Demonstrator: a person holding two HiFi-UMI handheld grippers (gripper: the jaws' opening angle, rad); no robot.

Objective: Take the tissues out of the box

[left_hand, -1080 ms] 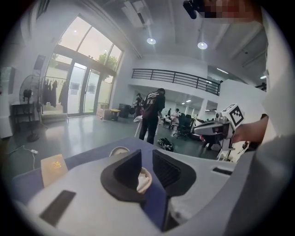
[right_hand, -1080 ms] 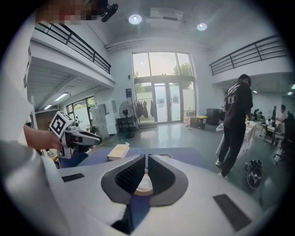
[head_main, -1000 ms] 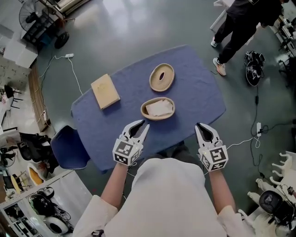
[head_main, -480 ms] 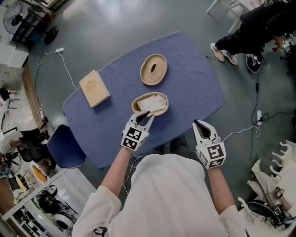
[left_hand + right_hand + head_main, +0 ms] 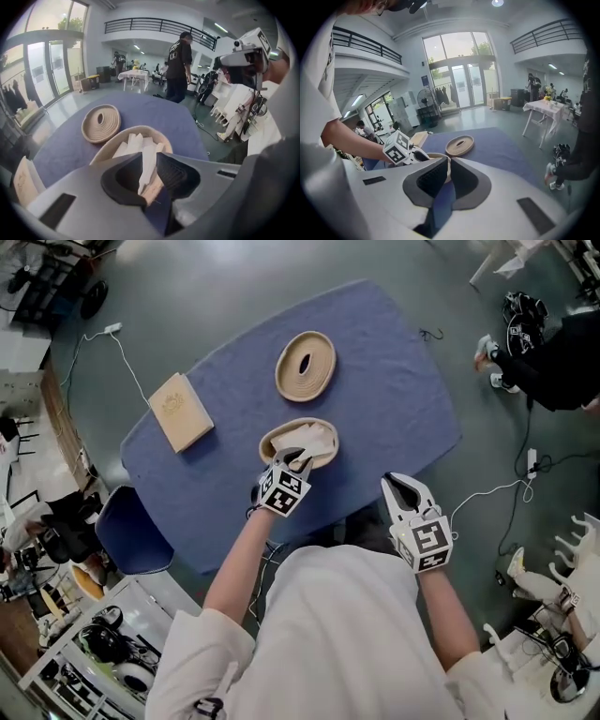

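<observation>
An oval woven box [image 5: 272,439] stands open on the blue tablecloth [image 5: 394,399], with white tissues [image 5: 309,441] inside. Its woven lid [image 5: 305,365] lies just beyond it. My left gripper [image 5: 295,459] reaches over the box's near rim. In the left gripper view the left gripper [image 5: 149,158] has its jaws opening, a fold of tissue [image 5: 149,159] standing in the narrow gap; I cannot see the pads pressing it. My right gripper [image 5: 401,482] hovers at the table's near edge, right of the box, shut and empty. The right gripper view shows this gripper [image 5: 447,161] with its tips almost touching.
A flat wooden block [image 5: 181,412] lies on the cloth at the left. A blue chair [image 5: 131,532] stands by the table's near-left corner. A person in dark clothes [image 5: 553,348] is on the floor side at the right, with cables [image 5: 511,488] on the floor.
My left gripper has moved forward from the table's near edge to the rim of the tissue box. The right gripper has stayed near the table's edge.
</observation>
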